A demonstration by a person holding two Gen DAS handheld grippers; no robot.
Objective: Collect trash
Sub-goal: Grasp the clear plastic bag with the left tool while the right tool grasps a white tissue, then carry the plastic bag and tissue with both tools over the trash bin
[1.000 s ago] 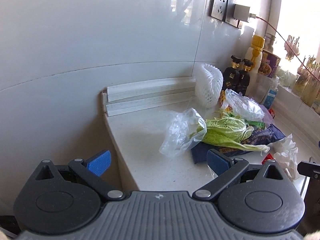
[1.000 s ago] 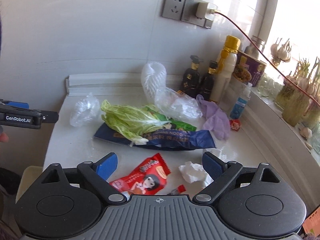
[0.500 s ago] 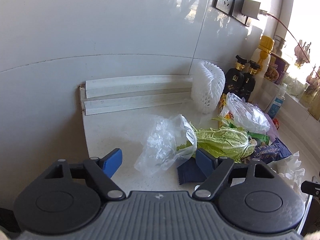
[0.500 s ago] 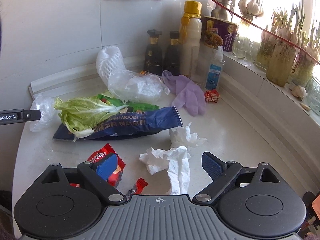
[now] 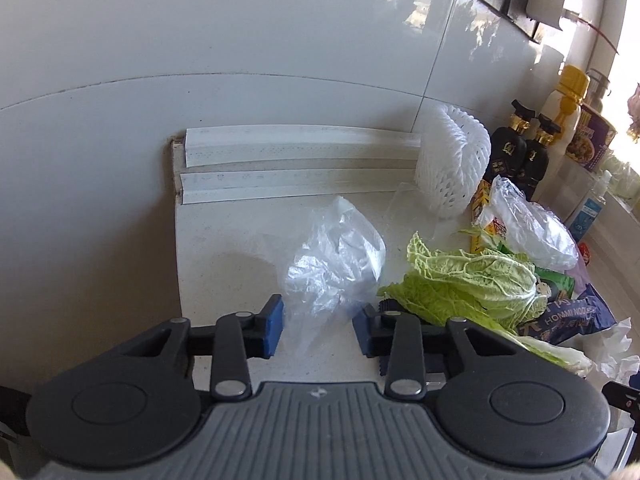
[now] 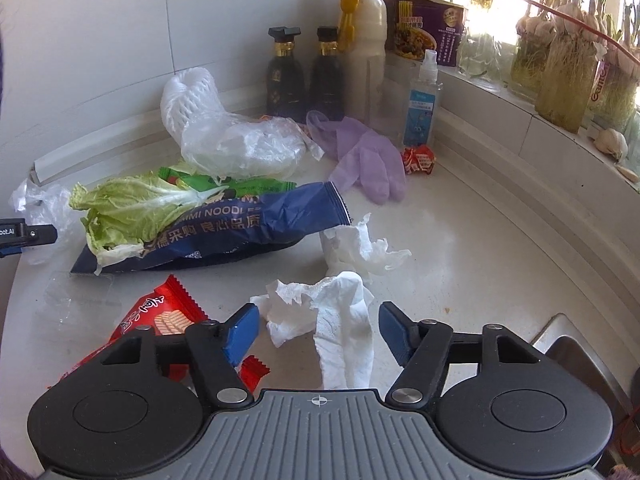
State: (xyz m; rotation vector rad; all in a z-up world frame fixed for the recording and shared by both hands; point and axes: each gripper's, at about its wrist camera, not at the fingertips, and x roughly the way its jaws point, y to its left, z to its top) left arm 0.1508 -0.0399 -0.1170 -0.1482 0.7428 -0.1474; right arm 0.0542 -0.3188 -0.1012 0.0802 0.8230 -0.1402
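Between the blue pads of the left claw (image 5: 318,326) sits the lower end of a crumpled clear bag (image 5: 334,268). Its jaws are closing, much narrower than a second ago, when they stood wide and short of the bag. The pads look just clear of the plastic, or barely brushing it; a firm pinch is not yet visible.

Beside the bag, to the right, lies a cabbage leaf (image 5: 472,280) on a dark blue noodle wrapper (image 5: 568,316). Behind stand a white foam net (image 5: 454,164) and dark bottles (image 5: 520,152) against the wall.

On the right, the right claw (image 6: 318,330) straddles a wad of white tissue (image 6: 332,312) on the pale bench (image 6: 480,240). Its jaws are also closing, though a clear gap remains on each side of the tissue. A second ago this claw framed a red snack wrapper (image 6: 160,316); it has since come down over the tissue, with the wrapper now just left of it.

Further out lie a second tissue (image 6: 360,248), a purple glove (image 6: 364,156) and a small red wrapper (image 6: 418,160).

Both claws seem to be at the start of a grasp, so two pieces of trash look about to be picked up; nothing appears collected yet.
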